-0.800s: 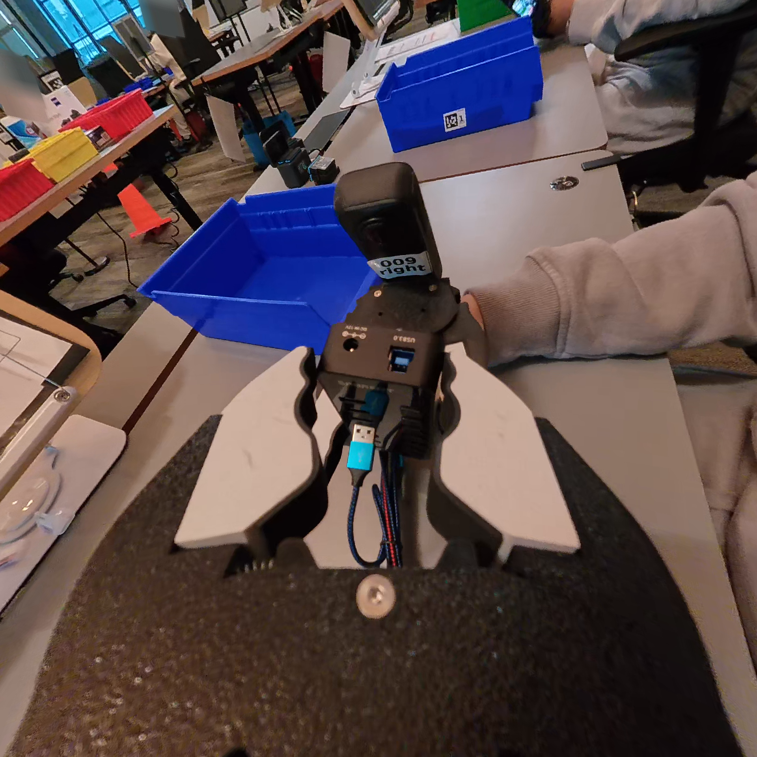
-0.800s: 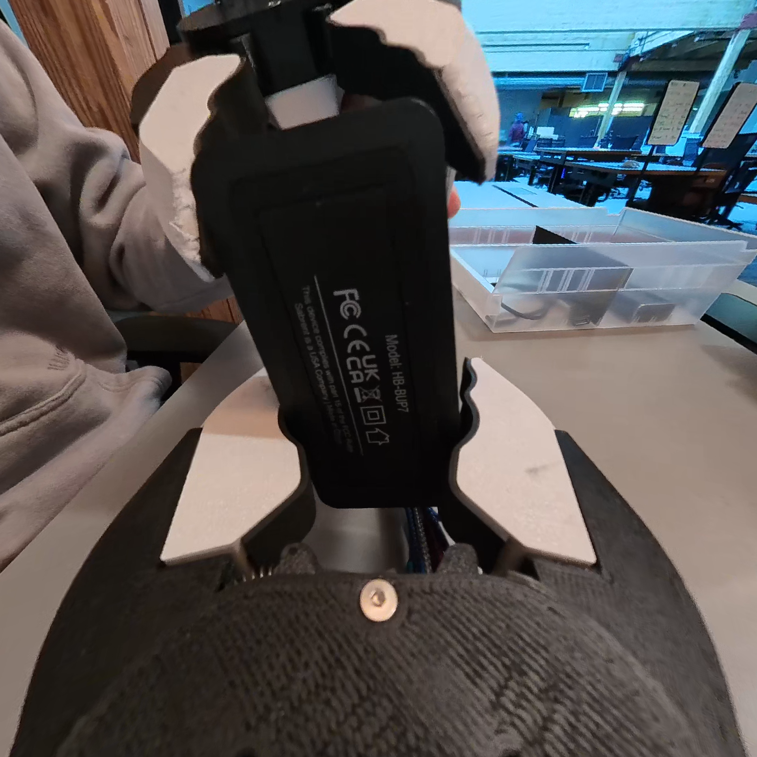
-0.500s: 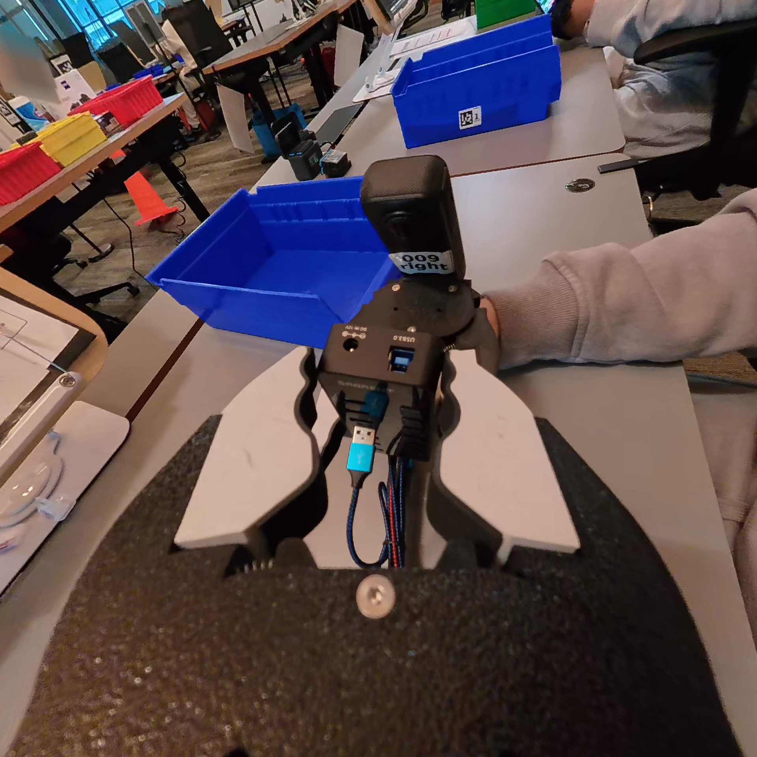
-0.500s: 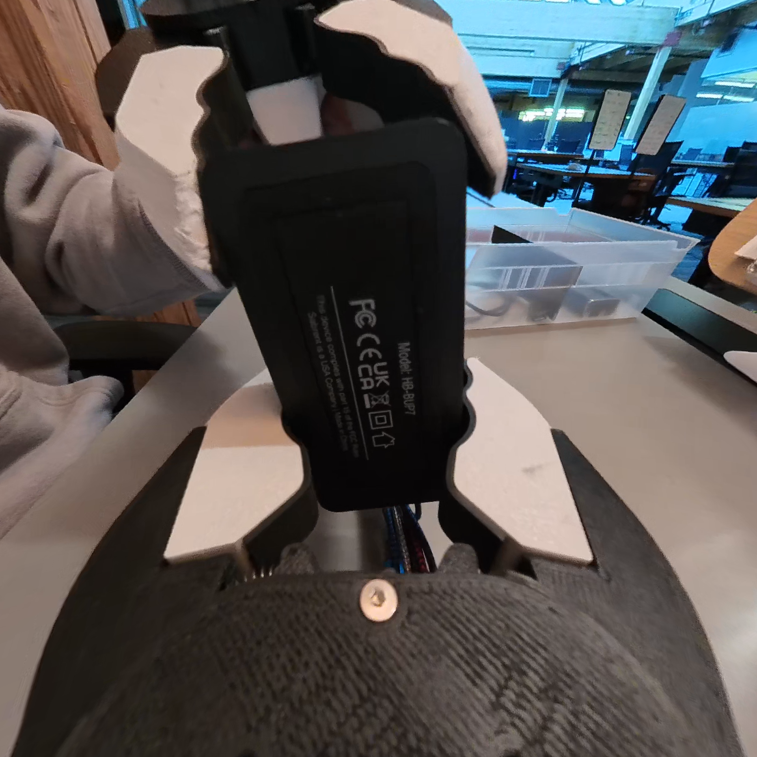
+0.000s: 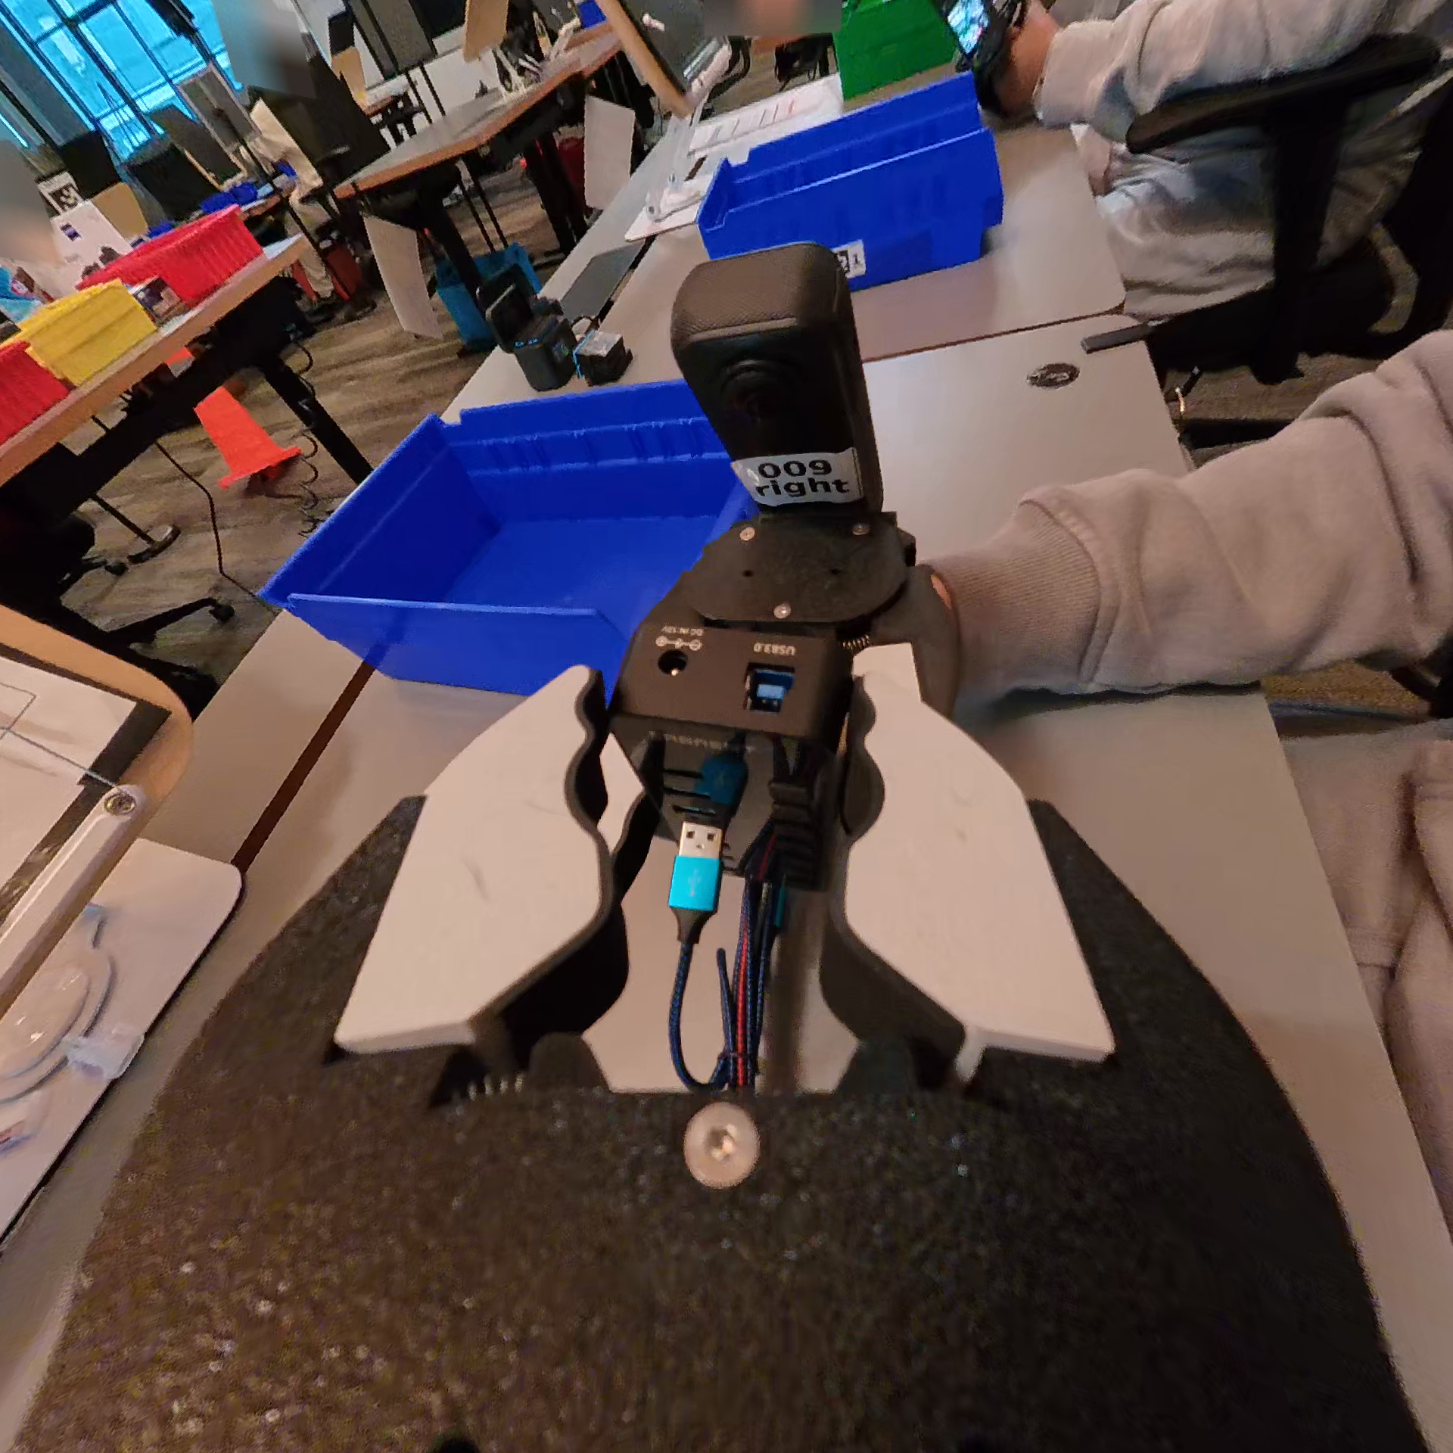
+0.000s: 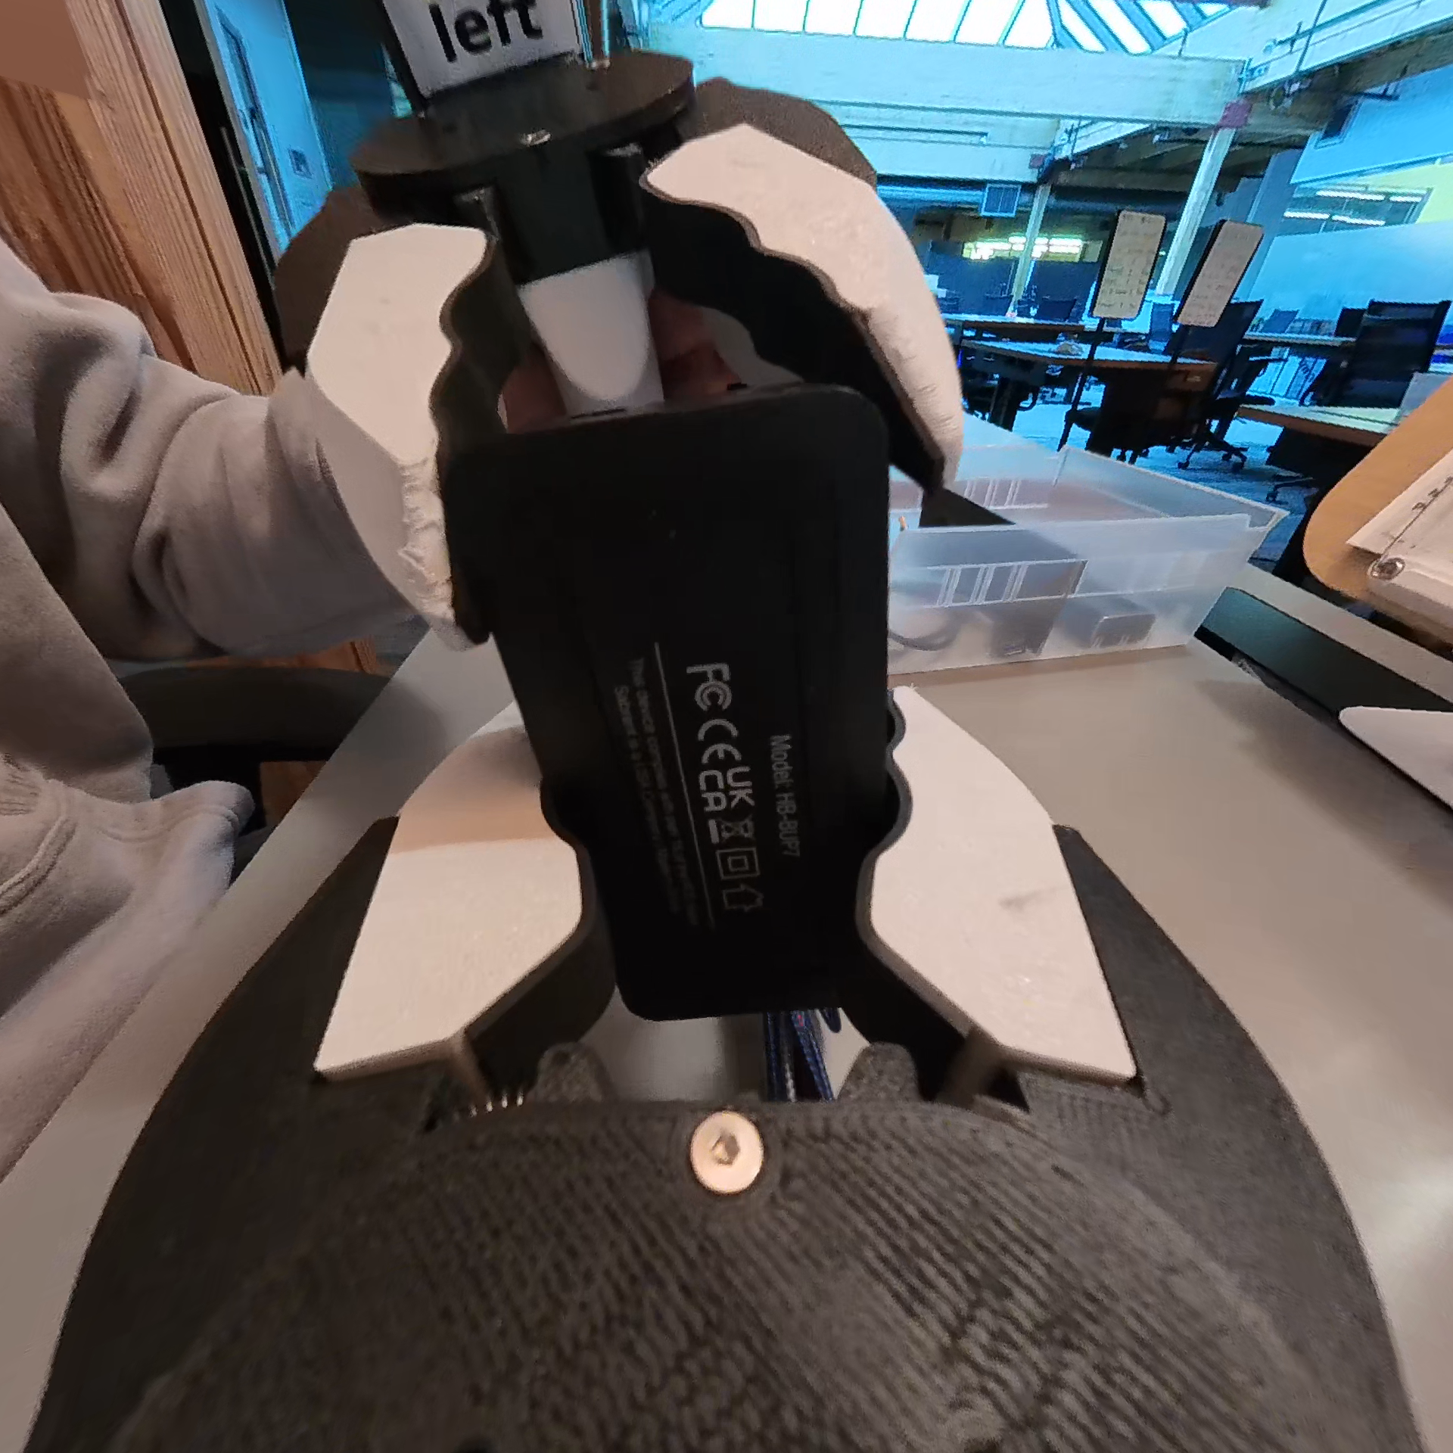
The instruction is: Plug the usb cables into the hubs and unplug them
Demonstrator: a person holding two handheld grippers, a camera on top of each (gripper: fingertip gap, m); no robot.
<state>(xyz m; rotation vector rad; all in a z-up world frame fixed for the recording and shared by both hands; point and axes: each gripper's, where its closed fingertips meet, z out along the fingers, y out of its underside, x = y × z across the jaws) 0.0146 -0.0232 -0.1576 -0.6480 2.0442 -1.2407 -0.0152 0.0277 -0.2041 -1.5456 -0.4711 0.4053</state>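
A black USB hub [image 6: 692, 629] is held in the air between my two grippers, above the grey table [image 6: 1179, 786]. My right gripper [image 6: 719, 763] is shut on its near end, with the printed underside facing the camera. My left gripper [image 5: 727, 708] is shut on the other end [image 5: 723, 668], where two sockets show. Black and teal plugs [image 5: 790, 818] sit in the hub's lower face. A light-blue USB plug [image 5: 696, 869] on a braided cable hangs loose just below the hub, its metal tip pointing at it. The left gripper also shows in the right wrist view [image 6: 692, 542].
An open blue bin [image 5: 503, 550] stands on the table behind the hub, and a second blue bin [image 5: 857, 189] stands farther back. A clear plastic bin [image 6: 1101, 566] holds dark parts at the right. A person's grey sleeve [image 5: 1179, 566] reaches in from the right. A clipboard [image 5: 63, 747] lies at the left.
Both grippers have kept hold of the hub. In the right wrist view the hub's far end sits lower, so more of the left gripper shows above it. The light-blue plug stays loose.
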